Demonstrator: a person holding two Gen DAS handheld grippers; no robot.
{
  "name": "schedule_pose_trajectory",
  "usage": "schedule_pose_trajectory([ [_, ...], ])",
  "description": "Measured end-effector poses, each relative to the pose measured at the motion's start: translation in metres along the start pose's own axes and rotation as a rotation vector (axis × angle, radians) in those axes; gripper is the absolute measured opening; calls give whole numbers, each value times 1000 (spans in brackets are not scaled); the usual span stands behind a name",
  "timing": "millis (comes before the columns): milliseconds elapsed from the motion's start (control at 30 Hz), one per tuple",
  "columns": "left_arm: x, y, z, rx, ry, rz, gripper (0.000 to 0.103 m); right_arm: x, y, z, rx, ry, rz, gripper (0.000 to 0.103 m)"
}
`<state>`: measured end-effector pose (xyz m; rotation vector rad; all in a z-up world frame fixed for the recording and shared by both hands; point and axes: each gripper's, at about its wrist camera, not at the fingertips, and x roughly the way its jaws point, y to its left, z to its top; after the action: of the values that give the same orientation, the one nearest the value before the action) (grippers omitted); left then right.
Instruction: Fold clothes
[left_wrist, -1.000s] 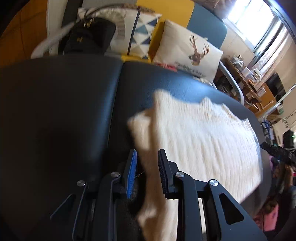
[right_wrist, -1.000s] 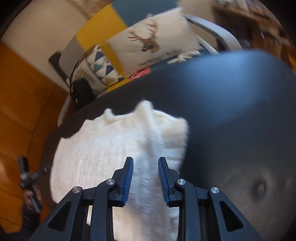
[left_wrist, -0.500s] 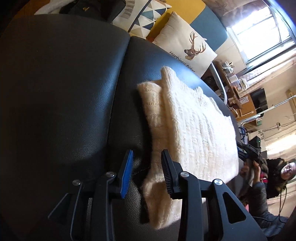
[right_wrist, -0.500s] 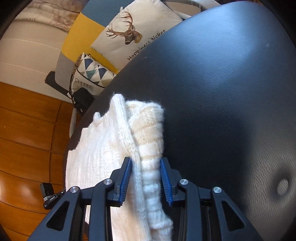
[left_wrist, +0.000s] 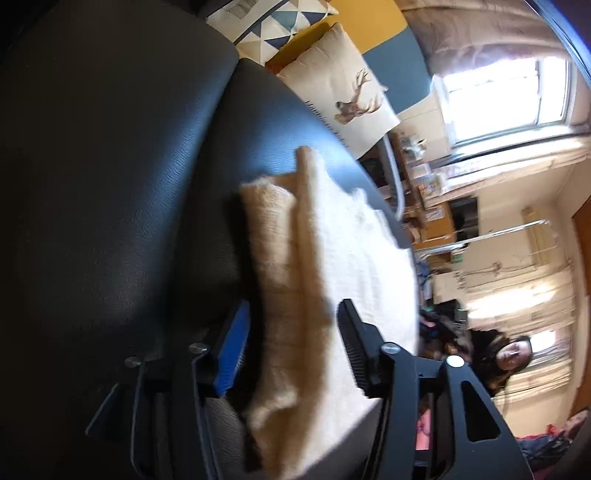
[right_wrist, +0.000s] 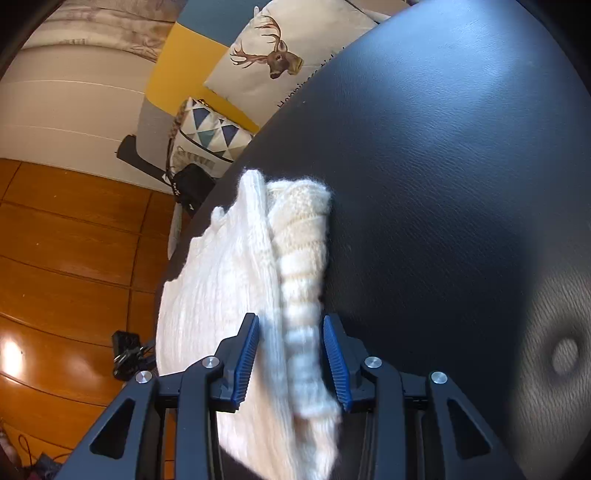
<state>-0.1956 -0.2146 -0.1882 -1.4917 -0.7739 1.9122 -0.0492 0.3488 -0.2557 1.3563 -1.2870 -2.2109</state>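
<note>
We see a cream-white knitted sweater (left_wrist: 332, 258) lying folded on a black leather upholstered surface (left_wrist: 110, 184), its rolled, ribbed edge running from the middle of each frame down toward the bottom. In the left wrist view the garment fills the centre and lower middle, with the black leather to its left and above it.

The left hand-held gripper (left_wrist: 291, 350) sits at the bottom of that frame. Its jaws have just been opening and stand well apart — the folded edge of the sweater lies between them, and the pads do not press on it.

In the right wrist view the sweater (right_wrist: 229, 280) occupies the centre left, its thick rolled edge on the right side of the fabric against the black leather (right_wrist: 443, 184). The right hand-held gripper (right_wrist: 291, 365) is at the bottom centre. Its jaws have also just been opening, only a little; the blue pads flank the rolled edge closely, and we cannot tell whether they press on the knit.

Toward the top of both frames a cream cushion printed with a deer head (right_wrist: 280, 48) leans beside a cushion with blue triangles (right_wrist: 210, 136). A person (left_wrist: 509, 354) shows at the lower right of the left wrist view.
</note>
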Motion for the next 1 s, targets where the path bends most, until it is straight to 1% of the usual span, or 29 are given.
schedule_pose_trajectory([
  [100, 7, -5, 8, 12, 19, -2, 56, -4, -6, -5, 9, 9, 4, 36],
  [267, 15, -12, 19, 93, 89, 30, 57, -12, -3, -13, -43, 53, -42, 36],
  [333, 24, -21, 23, 122, 100, 38, 64, -13, -5, -15, -39, 47, -34, 36],
  [367, 29, -27, 25, 145, 105, 41, 73, -14, -7, -15, -37, 44, -32, 36],
  [400, 34, -33, 27, 167, 110, 43, 80, -14, -8, -15, -38, 47, -27, 36],
  [467, 43, -43, 30, 187, 105, 64, 82, -14, -12, -14, -34, 49, -10, 36],
  [567, 39, -44, 25, 194, 88, 71, 82, -15, -18, -9, -19, 46, 23, 36],
  [600, 38, -43, 23, 195, 78, 85, 76, -13, -19, -6, -14, 47, 39, 36],
  [633, 38, -43, 20, 202, 64, 119, 66, -11, -20, -4, -10, 49, 55, 36],
  [667, 37, -42, 17, 202, 54, 154, 36, -8, -19, -1, -5, 55, 61, 36],
  [700, 36, -38, 15, 190, 46, 168, 29, -7, -19, 0, -1, 61, 63, 36],
  [767, 34, -33, 9, 162, 29, 144, 28, 0, -14, 3, -7, 62, 70, 36],
  [833, 34, -30, 4, 135, 32, 120, 28, 7, -9, 6, -5, 66, 77, 38],
  [900, 34, -24, 4, 100, 39, 96, 28, 14, -6, 10, 11, 72, 96, 44],
  [1000, 35, -22, 3, 75, 45, 86, 28, 20, -5, 14, 12, 80, 116, 46],
])
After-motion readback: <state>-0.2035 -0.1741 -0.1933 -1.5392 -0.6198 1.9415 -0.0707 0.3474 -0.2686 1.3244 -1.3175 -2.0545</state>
